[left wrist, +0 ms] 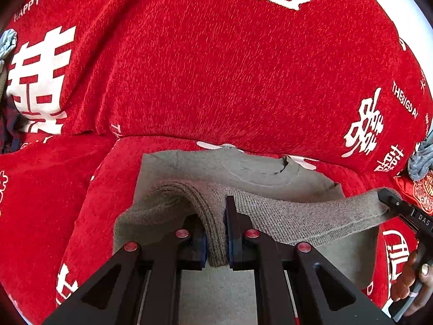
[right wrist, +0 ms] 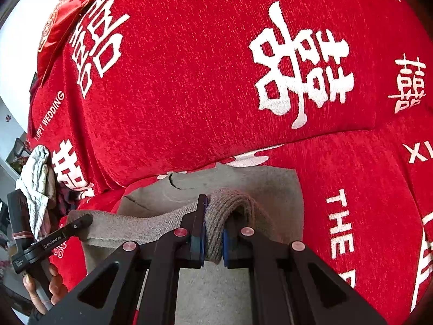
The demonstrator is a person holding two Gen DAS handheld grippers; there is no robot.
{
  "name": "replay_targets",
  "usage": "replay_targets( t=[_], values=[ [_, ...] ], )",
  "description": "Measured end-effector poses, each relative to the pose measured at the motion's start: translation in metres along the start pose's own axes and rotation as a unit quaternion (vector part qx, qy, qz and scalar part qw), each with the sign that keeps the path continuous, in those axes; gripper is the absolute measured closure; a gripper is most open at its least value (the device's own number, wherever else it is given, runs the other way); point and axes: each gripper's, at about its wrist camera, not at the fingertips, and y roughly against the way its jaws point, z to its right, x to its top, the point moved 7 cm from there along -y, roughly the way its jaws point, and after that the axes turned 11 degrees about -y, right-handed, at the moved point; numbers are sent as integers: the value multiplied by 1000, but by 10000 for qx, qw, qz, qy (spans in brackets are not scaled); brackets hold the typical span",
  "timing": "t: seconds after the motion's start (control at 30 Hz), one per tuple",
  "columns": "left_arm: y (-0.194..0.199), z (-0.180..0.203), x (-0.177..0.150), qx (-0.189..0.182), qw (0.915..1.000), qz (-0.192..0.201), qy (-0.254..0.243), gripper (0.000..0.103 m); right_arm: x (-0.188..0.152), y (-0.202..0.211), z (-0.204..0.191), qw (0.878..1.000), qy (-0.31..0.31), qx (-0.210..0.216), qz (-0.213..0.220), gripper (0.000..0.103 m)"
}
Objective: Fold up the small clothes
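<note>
A small grey-brown knit garment [left wrist: 284, 216] lies on a red sofa seat, its ribbed edge lifted and stretched between both grippers. My left gripper [left wrist: 216, 241] is shut on the bunched left end of that edge. My right gripper [right wrist: 212, 239] is shut on the right end [right wrist: 216, 230]. The right gripper also shows at the right of the left wrist view [left wrist: 389, 200], and the left gripper shows at the left of the right wrist view [right wrist: 81, 222]. The flat part of the garment [right wrist: 257, 187] lies beneath on the cushion.
The sofa cover [left wrist: 216, 67] is red with white characters; its backrest rises just behind the garment. A blue-grey cloth [left wrist: 420, 159] lies at the right in the left wrist view. A crumpled pale cloth [right wrist: 38, 178] and a red cushion [right wrist: 62, 19] lie at the left.
</note>
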Motion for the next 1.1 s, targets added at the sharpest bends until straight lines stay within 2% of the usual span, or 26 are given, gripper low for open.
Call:
replay_targets(
  t=[1.1],
  values=[
    [-94, -9, -3, 132, 9973, -719, -59, 91, 7, -82, 41, 9977, -181, -464, -464, 94]
  ],
)
